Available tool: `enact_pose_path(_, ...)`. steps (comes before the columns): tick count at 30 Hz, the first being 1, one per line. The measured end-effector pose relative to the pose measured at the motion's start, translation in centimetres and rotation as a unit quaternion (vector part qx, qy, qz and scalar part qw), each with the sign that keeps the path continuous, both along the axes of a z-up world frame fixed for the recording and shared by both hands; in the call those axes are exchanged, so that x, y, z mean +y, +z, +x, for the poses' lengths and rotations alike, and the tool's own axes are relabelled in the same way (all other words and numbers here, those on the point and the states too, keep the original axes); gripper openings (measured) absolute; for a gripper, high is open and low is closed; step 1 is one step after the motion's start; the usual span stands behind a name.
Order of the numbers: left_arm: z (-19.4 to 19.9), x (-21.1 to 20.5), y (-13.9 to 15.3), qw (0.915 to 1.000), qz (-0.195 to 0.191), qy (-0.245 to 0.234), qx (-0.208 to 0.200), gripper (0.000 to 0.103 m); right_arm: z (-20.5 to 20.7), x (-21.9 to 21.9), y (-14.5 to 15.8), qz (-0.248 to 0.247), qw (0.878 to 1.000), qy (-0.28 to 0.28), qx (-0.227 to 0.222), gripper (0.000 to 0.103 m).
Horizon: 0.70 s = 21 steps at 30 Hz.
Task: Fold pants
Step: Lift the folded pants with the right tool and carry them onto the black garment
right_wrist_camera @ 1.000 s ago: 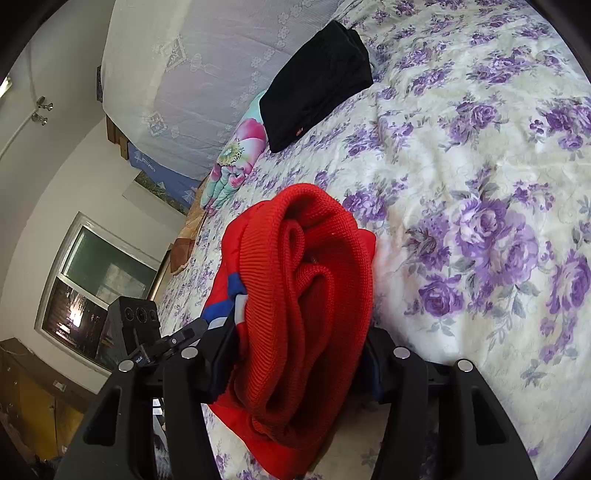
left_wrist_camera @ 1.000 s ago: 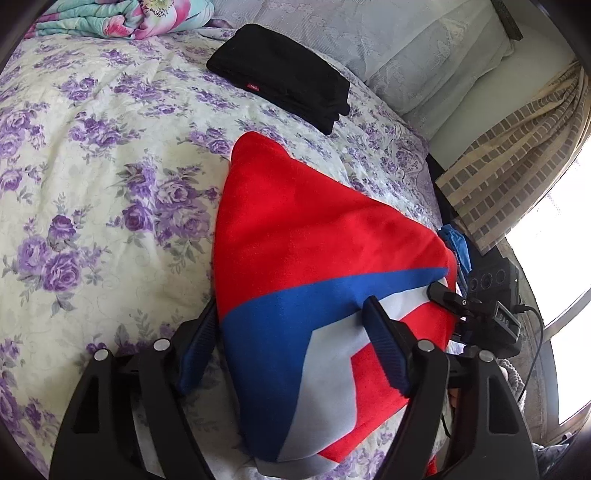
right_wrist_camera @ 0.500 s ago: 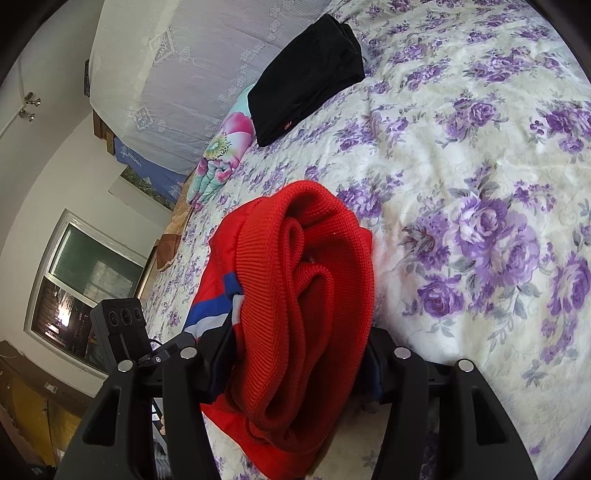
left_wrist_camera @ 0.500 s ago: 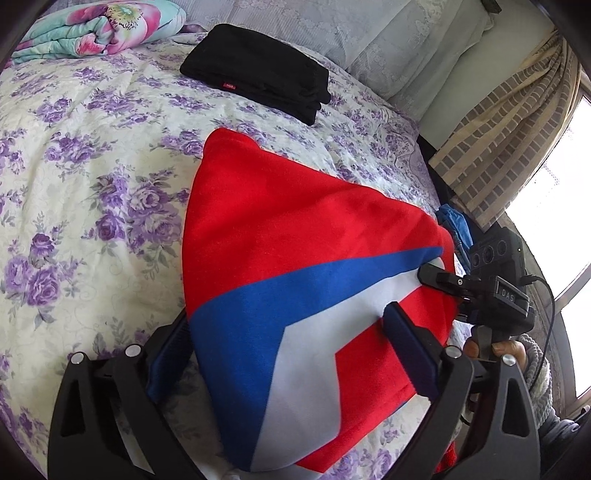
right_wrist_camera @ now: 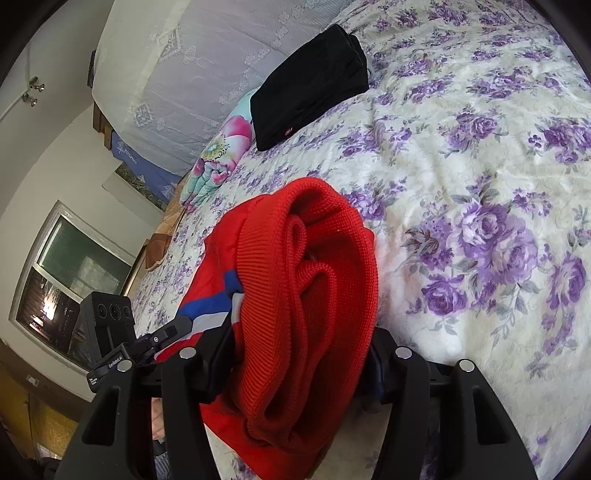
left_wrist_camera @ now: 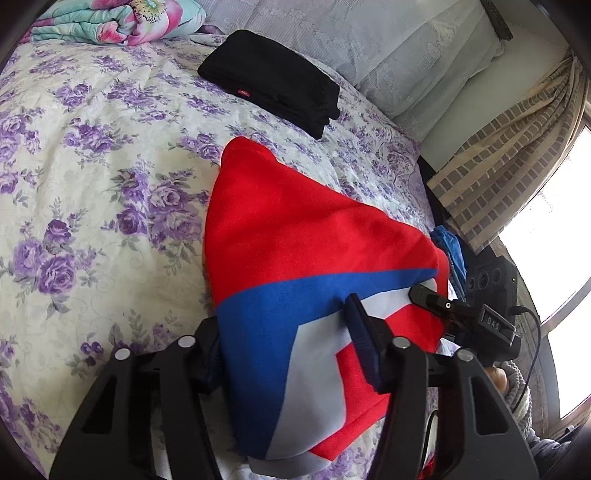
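Note:
Red pants point(left_wrist_camera: 295, 229) with a blue and white chevron stripe lie folded on the floral bedspread point(left_wrist_camera: 92, 177). My left gripper point(left_wrist_camera: 284, 332) is shut on their near striped edge. In the right wrist view my right gripper point(right_wrist_camera: 303, 343) is shut on the bunched red ribbed waistband point(right_wrist_camera: 306, 295) of the same pants. The right gripper also shows at the right of the left wrist view point(left_wrist_camera: 476, 321). The fabric hides both grippers' inner pads.
A folded black garment point(left_wrist_camera: 273, 81) lies further back on the bed, also in the right wrist view point(right_wrist_camera: 310, 88). A rolled floral quilt point(left_wrist_camera: 118, 18) and white pillows point(left_wrist_camera: 388, 48) sit at the head. A striped curtain point(left_wrist_camera: 509, 155) and window are at the right.
The left view has shifted and the pants sit slightly further from the black garment than half a second ago. The left fingers stand closer together on the fabric. The right grip is unchanged.

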<state>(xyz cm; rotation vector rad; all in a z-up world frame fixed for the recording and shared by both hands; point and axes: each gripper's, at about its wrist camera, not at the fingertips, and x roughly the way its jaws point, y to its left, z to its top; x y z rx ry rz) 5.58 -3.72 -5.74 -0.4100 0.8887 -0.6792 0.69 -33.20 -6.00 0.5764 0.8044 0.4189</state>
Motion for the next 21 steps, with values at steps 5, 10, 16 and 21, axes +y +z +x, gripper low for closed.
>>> enact_pose_path(5, -0.7, -0.1, 0.8, 0.9997, 0.004, -0.003, -0.026, 0.03, -0.7, 0.7, 0.9, -0.027, 0.999, 0.0, -0.027, 0.048)
enact_pose_path(10, -1.4, 0.0, 1.4, 0.9994, 0.004, -0.012, -0.033, 0.021, -2.1, 1.9, 2.6, -0.054, 0.996, 0.017, -0.069, 0.043)
enact_pose_path(16, -0.7, 0.6, 0.6, 0.9994, -0.026, -0.021, -0.002, 0.021, -2.0, 0.9, 1.6, -0.031, 0.997, 0.02, -0.064, 0.043)
enact_pose_path(21, 0.2, 1.0, -0.3, 0.9976, -0.056, -0.026, 0.032, 0.025, -1.8, 0.2, 0.7, 0.006, 0.998, 0.022, -0.055, 0.043)
